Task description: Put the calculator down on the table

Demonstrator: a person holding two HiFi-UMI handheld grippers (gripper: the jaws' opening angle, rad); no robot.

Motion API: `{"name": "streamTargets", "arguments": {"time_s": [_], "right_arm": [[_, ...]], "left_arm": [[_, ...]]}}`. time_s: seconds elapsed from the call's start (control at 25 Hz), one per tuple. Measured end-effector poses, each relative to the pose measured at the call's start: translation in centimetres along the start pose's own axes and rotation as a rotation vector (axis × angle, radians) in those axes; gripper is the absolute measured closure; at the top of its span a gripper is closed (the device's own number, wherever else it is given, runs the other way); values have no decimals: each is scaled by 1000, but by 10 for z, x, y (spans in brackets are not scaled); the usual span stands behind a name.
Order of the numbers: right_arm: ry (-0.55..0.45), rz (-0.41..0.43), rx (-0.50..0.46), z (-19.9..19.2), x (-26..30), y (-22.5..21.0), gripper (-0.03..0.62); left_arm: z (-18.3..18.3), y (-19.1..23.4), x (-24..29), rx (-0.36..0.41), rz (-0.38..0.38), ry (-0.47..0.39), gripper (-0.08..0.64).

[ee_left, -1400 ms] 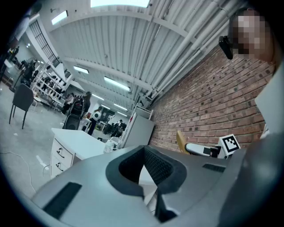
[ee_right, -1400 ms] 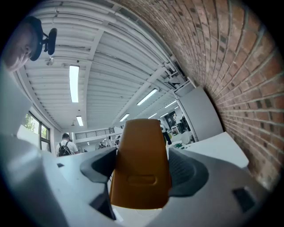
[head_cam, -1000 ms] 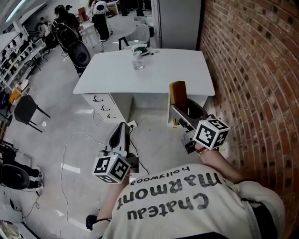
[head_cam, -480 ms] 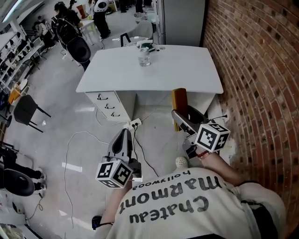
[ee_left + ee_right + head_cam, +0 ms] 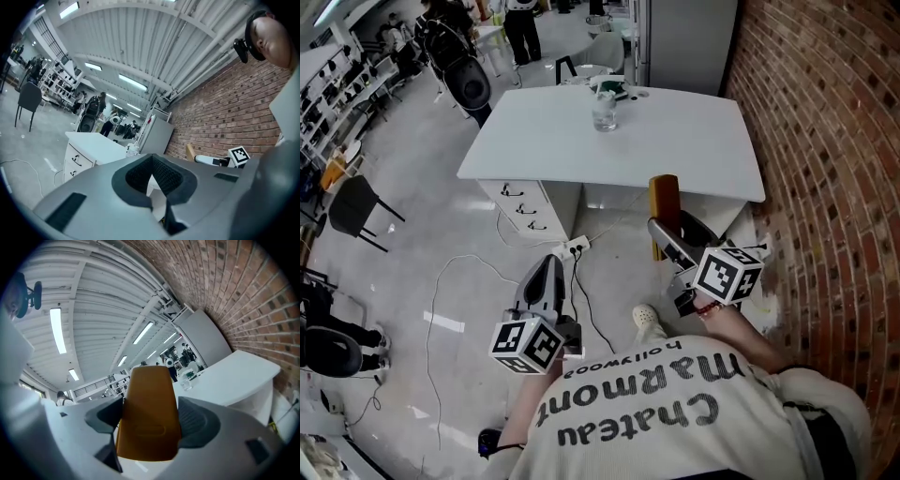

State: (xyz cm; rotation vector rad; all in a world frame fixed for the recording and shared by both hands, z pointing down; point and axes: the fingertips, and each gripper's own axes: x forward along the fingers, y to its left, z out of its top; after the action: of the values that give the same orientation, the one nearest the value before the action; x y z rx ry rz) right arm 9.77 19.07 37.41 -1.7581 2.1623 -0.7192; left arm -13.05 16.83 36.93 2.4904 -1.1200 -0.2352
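Right gripper view: the calculator stands upright with its orange back to the camera. The right gripper has its jaws closed against both of its sides.
Calculator's place: in the air in the head view, short of the white table and touching nothing but the jaws. The brick wall is off to its right.
Table: a clear glass stands toward the far edge with some small items behind it (too small to name). The near half is bare.
Left gripper: jaws together with nothing between them, held low over the floor, well apart from the calculator.
Progress: the grasp is made, but the calculator is not yet over the table.
Left to do: reach the tabletop, lower the calculator onto the bare part, and open the jaws.
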Motion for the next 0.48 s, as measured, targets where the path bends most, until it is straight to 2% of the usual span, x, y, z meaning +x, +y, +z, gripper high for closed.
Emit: {"name": "streamTargets", "arguments": {"time_s": [0.2, 0.48], "right_arm": [[10, 10, 17, 22, 42, -24, 218], [27, 48, -10, 57, 95, -43, 218]], "left_arm": [[12, 16, 42, -4, 34, -26, 560], [30, 33, 99, -20, 73, -54, 560]]}}
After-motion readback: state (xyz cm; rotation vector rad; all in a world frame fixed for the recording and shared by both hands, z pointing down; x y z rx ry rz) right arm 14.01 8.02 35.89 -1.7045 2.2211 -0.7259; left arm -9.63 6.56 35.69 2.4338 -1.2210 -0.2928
